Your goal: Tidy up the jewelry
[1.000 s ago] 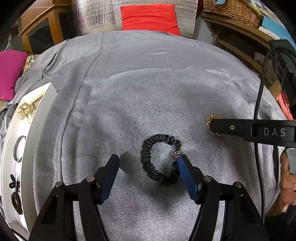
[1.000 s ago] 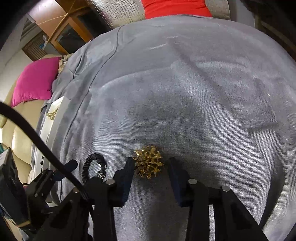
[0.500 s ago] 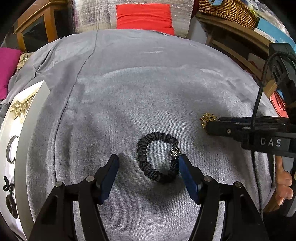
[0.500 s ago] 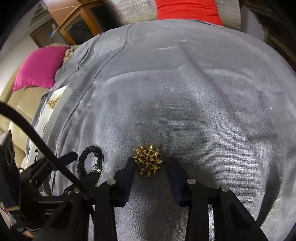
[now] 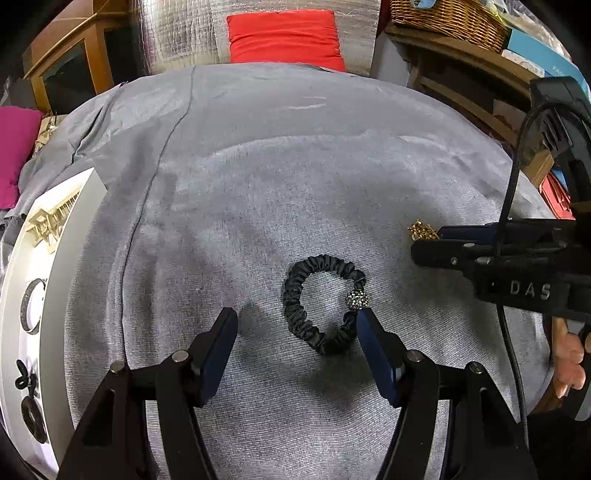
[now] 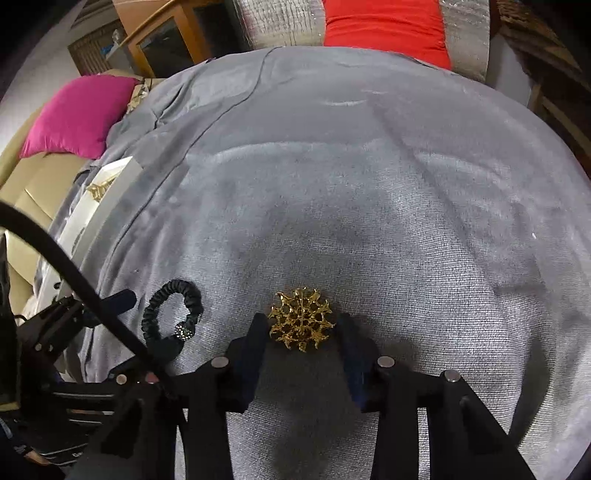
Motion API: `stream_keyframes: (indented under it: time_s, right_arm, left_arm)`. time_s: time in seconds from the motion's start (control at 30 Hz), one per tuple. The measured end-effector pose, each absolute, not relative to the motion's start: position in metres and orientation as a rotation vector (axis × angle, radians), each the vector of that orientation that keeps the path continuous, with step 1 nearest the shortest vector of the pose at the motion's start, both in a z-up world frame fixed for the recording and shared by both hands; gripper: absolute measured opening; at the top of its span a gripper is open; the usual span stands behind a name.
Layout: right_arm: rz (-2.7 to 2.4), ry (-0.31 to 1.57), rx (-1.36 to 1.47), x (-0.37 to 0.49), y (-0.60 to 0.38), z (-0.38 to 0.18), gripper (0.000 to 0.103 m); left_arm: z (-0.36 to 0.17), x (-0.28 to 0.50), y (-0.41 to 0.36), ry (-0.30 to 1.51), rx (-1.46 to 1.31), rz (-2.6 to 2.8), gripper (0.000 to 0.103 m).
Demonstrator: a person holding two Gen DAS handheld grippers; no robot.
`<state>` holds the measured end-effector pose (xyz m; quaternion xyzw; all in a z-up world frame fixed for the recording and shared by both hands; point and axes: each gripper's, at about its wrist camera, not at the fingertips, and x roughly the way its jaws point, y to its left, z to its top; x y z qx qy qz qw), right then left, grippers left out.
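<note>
A black ruffled bracelet [image 5: 317, 299] with a sparkly bead lies flat on the grey cloth. My left gripper [image 5: 295, 332] is open, its jaws wide on either side of the bracelet's near part; the right finger sits close to the bead. The bracelet also shows in the right wrist view [image 6: 173, 314]. A gold spiky brooch [image 6: 301, 319] lies on the cloth between the tips of my right gripper [image 6: 301, 332], whose jaws stand close on both sides of it, open. The brooch peeks out beyond the right gripper in the left wrist view [image 5: 421, 230].
A white jewelry tray [image 5: 55, 280] at the left edge holds a gold piece [image 5: 48, 223], a ring-shaped bangle [image 5: 33, 306] and dark items. A pink cushion [image 6: 77, 114], a red cushion [image 5: 284, 35] and wooden furniture stand beyond the cloth.
Both grippers have drawn slightly back from the pieces and the views have shifted a little. The bracelet and brooch have stayed put on the cloth.
</note>
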<state>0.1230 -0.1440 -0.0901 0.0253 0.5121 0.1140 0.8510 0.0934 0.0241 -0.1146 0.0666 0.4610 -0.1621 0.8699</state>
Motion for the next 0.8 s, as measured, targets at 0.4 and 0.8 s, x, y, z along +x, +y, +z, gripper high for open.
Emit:
stream_keyframes:
  time_s: [0.4,0.8]
  right_arm:
    - [0.156,1.055,-0.008,0.12,-0.155,-0.082,0.041]
    - [0.13,1.076,-0.009,0.123,-0.159,-0.088,0.042]
  left_arm:
    - [-0.115,0.098,0.024,0.958,0.118,-0.327,0.068]
    - [-0.122,0.093,0.013,0.957,0.189,-0.342,0.067]
